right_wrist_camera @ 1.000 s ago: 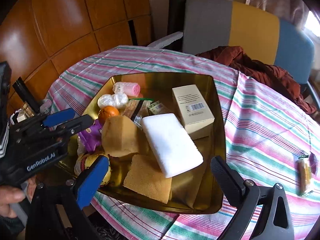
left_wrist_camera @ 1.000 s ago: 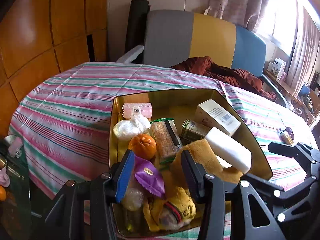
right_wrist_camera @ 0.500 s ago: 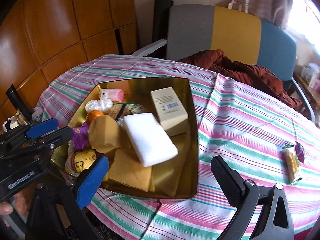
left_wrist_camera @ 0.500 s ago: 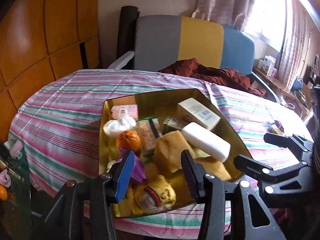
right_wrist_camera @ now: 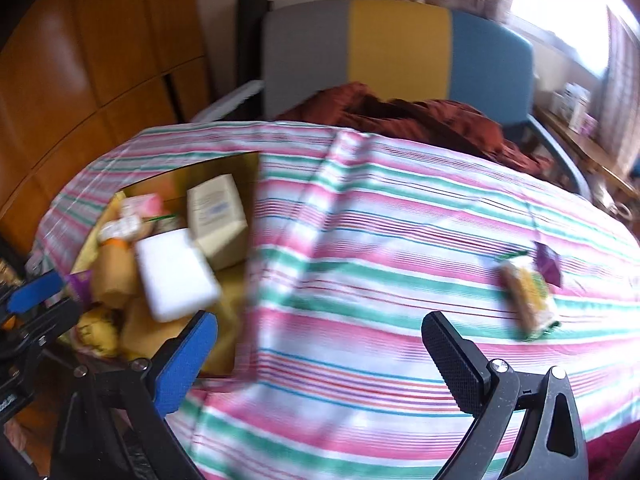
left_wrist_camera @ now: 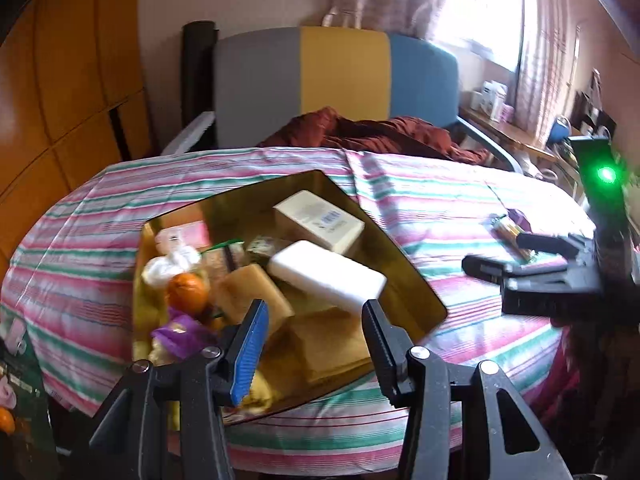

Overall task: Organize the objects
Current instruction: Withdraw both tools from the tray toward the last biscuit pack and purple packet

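Note:
A gold tray (left_wrist_camera: 404, 260) (right_wrist_camera: 244, 168) on the striped tablecloth holds a white block (left_wrist_camera: 326, 276) (right_wrist_camera: 174, 274), a cream box (left_wrist_camera: 318, 220) (right_wrist_camera: 216, 216), tan sponges (left_wrist_camera: 256, 296), an orange (left_wrist_camera: 186, 288), a purple wrapper (left_wrist_camera: 178, 334) and more. A snack bar in a clear wrapper (right_wrist_camera: 528, 300) (left_wrist_camera: 506, 232) with a purple wrapper (right_wrist_camera: 548, 260) lies alone at the table's right. My left gripper (left_wrist_camera: 314, 344) is open over the tray's near edge, empty. My right gripper (right_wrist_camera: 320, 352) is open above bare cloth, left of the snack bar, and also shows as the right gripper (left_wrist_camera: 496, 254) in the left view.
A grey, yellow and blue chair (left_wrist_camera: 340, 80) with a dark red cloth (left_wrist_camera: 372, 132) stands behind the table. Wooden panels (left_wrist_camera: 72, 80) line the left wall. A cluttered shelf (left_wrist_camera: 500, 108) runs under the window at right. Low items (left_wrist_camera: 12, 360) sit beside the table's left edge.
Both grippers have pulled back from the tray. The right one has swung right, so the snack bar now sits just beyond its right finger. Both stay open and empty.

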Available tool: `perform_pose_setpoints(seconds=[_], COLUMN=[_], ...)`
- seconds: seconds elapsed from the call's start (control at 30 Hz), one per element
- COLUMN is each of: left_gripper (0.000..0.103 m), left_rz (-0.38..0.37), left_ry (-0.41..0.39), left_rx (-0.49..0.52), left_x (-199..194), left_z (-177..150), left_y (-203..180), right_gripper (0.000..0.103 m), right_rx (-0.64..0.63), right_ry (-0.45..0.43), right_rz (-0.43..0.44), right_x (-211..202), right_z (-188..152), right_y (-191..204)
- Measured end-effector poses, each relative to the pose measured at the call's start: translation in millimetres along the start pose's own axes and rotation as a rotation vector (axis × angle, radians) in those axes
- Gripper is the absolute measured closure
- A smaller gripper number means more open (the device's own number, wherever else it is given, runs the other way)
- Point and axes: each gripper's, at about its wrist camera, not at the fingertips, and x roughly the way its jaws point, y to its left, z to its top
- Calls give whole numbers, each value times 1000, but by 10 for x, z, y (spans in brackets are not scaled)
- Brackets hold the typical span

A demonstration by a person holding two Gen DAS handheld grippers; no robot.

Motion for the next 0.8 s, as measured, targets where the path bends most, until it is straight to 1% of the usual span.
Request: perform_pose_setpoints(seconds=[0.17,0.43,0.53,0.63,0.73,0.8], left_gripper=[54,54,54,54,54,54], left_rz=[-36,-87,-110,-137,-170,-191], left_ry=[15,47,64,82,114,135], left_rx=[61,152,184,216,243,255], left_x=[77,266,359,466,603,707], left_z=[54,161,199,230,265,295], left_y=[-247,-672,-840,-1026,-1227,-1349], right_gripper=[0,0,0,0,0,0], right_rx=[95,178,235,351,536,633], right_ry=[2,-11,-26,-42,-41,-41], right_rz=[-80,-250,-312,-364,-365,-368], right_x=[1,-19,-25,-36,-42,-72], right_z=[87,204,218,172,25,-58], right_y=[-581,-1485,-1872,-2265,-2612,-2779])
